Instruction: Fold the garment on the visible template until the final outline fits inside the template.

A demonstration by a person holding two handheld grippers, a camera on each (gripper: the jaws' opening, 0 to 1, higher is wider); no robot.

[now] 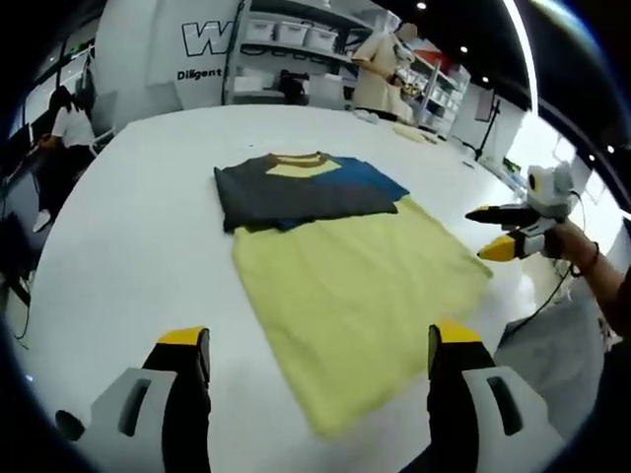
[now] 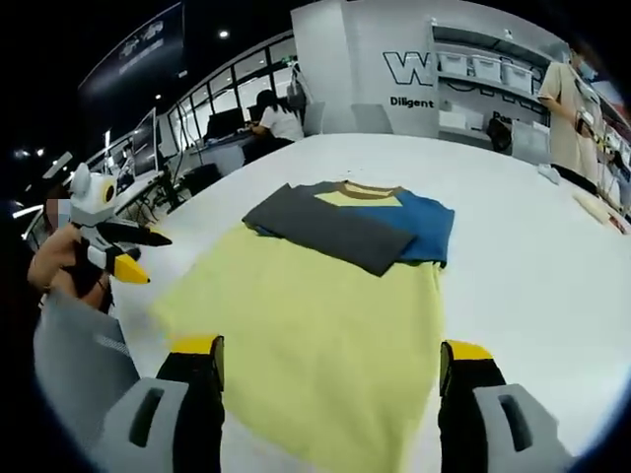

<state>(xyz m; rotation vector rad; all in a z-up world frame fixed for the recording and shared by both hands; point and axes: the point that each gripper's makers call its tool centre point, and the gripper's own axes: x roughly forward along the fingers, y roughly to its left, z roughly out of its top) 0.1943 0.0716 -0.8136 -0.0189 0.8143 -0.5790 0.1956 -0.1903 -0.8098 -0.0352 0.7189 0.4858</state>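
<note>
Garment (image 1: 335,266) partly folded, dark sleeves across chest, yellow body flat

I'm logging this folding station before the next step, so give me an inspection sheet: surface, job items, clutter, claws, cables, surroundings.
Surface: white table, wide and bare around the work.
Job's things: T-shirt lying flat, yellow body spread toward the cameras, dark grey and blue sleeves folded across the collar end. No separate template can be made out.
Clutter: nothing seen near the shirt; small items lie at the far table edge.
Grippers: left claw open, empty, above the shirt's near edge; right claw open, empty, over the yellow body.
Cables: nothing seen.
Surroundings: shelving, seated person, standing person.
</note>
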